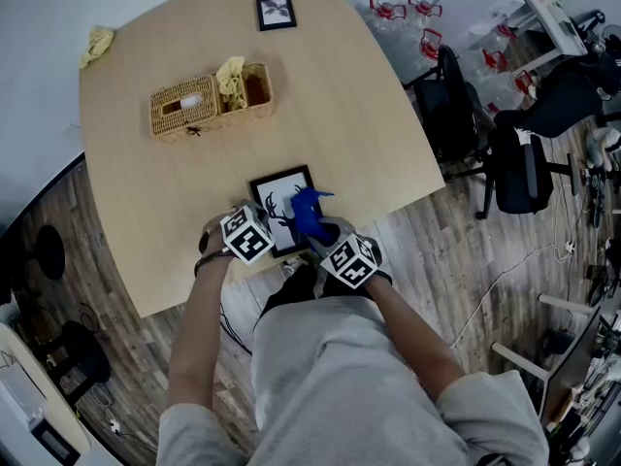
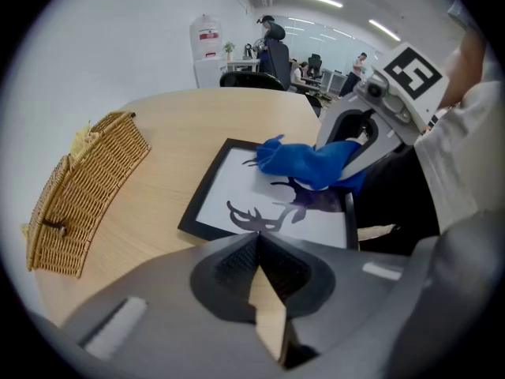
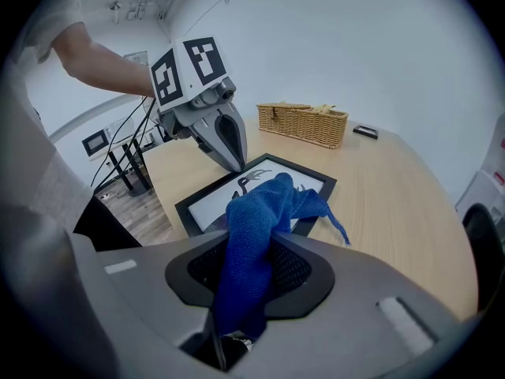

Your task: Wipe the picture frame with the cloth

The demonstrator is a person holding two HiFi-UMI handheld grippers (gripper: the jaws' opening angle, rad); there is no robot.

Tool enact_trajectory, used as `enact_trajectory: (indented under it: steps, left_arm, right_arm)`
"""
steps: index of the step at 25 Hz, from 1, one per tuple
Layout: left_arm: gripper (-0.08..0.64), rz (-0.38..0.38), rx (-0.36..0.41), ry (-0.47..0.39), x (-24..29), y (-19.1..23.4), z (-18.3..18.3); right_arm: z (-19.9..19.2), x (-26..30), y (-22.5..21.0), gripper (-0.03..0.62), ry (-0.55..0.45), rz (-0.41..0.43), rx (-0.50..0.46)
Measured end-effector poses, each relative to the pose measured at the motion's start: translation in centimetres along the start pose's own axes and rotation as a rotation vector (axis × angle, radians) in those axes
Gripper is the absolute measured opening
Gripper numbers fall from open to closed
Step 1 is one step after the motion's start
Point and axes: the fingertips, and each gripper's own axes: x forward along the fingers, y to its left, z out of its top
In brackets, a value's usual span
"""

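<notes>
The right claw (image 3: pixel 246 253) is clamped on a bunched blue cloth (image 3: pixel 260 219), and only a short loose end hangs past its tips. My worry starts there: if the hard tips sit lower than the fabric during a stroke, they could scrape the glass rather than wipe it. A thin hold could also let the cloth tug out as it drags.

The left claw (image 2: pixel 256 237) has its jaws pressed together with nothing between them. From the right gripper view its tip appears to rest on the picture frame (image 3: pixel 207 202), likely pinning it, though I cannot tell how firmly. The frame lies flat close to the worktop (image 1: pixel 340 95) edge on the person's side. A stroke pulled back toward the claws could slide or twist it over that edge if the pin is light.

The frame sits directly under and just ahead of both claws. The cloth's free end is over its right half, above the dark antlered print, and the left claw is at its left border.

Well beyond the claws stands a wicker basket (image 1: pixel 209 100), and farther off a small frame (image 1: pixel 276 12); neither is in the way of the wipe
</notes>
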Motion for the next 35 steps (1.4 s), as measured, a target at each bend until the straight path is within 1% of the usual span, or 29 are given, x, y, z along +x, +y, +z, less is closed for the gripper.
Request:
enact_trajectory:
  steps: [11, 20, 25, 29, 35]
  left_arm:
    - [0.054, -0.013, 0.006, -0.004, 0.0, 0.0, 0.0]
    - [0.054, -0.006, -0.006, -0.022, -0.1, -0.1, 0.0]
    - [0.054, -0.005, -0.009, -0.032, 0.0, 0.0, 0.0]
    - [0.054, -0.012, -0.009, -0.023, 0.0, -0.2, -0.3]
    - [0.052, -0.012, 0.0, -0.027, 0.0, 0.1, -0.4]
  right_arm:
    - [0.4, 0.8, 0.7, 0.103, 0.033, -0.005, -0.041]
    - [1.2, 1.4, 1.7, 0.103, 0.077, -0.006, -0.118]
    - [1.6, 2.0, 2.4, 0.103, 0.098, 0.001, -0.158]
    - [1.8, 2.2, 3.0, 0.103, 0.111, 0.017, -0.18]
    - [2.0, 2.6, 2.8, 0.103, 0.13, 0.021, -0.195]
